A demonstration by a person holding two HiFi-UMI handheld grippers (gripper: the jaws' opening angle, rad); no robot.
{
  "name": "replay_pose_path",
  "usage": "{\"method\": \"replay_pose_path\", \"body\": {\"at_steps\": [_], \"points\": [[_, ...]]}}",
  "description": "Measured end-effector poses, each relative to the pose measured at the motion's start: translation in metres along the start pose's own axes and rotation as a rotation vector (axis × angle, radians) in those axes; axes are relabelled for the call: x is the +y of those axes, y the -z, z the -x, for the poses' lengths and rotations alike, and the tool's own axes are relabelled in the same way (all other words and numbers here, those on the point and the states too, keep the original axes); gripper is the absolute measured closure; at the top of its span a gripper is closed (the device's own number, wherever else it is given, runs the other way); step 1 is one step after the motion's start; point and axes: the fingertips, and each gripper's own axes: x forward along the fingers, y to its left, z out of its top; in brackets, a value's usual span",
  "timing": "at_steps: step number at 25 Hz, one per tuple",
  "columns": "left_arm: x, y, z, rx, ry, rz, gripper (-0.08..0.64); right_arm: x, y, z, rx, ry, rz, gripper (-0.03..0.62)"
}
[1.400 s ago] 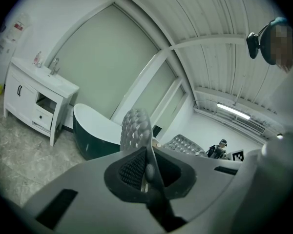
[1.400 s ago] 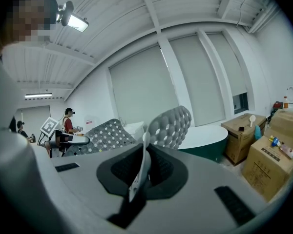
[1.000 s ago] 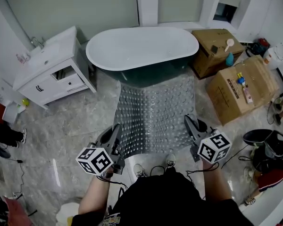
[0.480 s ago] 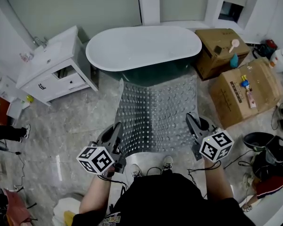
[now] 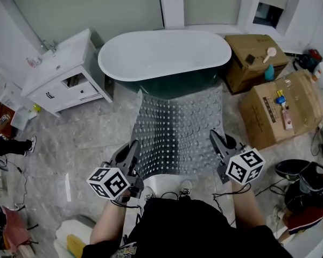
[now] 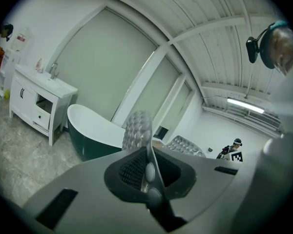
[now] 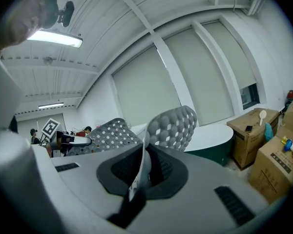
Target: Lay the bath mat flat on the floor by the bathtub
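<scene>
Bath mat (image 5: 177, 125) barely moved; L gripper (image 5: 132, 150), R gripper (image 5: 215, 140) clamp it; boxes (image 5: 261, 114) adj.

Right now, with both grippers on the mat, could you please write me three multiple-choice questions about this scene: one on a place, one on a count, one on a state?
1. In the head view, on which side of the bathtub does the white vanity cabinet stand?
A. its left
B. its right
C. behind the person

2. How many cardboard boxes stand near the tub's right end?
A. one
B. two
C. four

3. What state is the bath mat in?
A. rolled up inside the tub
B. folded on the cabinet
C. clamped at its near corners by the left gripper and the right gripper

Answers: 1 A, as the cabinet is at the tub's left end. 2 B, as two brown boxes show there. 3 C, as each gripper view shows its jaws shut on the mat's edge.
</scene>
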Motion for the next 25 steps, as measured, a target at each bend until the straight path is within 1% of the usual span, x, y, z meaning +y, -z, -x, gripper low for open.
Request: {"method": "replay_pose_path", "body": {"at_steps": [10,17,25], "points": [[-0.029,0.005,-0.008,-0.022,-0.016,-0.008,0.529,-0.022,-0.009,0.016,-0.005,-0.028,-0.002,0.563],[-0.029,0.002,-0.012,-0.024,-0.036,-0.003,0.529,-0.03,-0.014,0.014,-0.005,-0.036,-0.01,0.563],[-0.03,-0.003,-0.029,-0.031,-0.048,0.003,0.529,-0.042,-0.024,0.006,-0.007,-0.047,-0.009,0.563]]}}
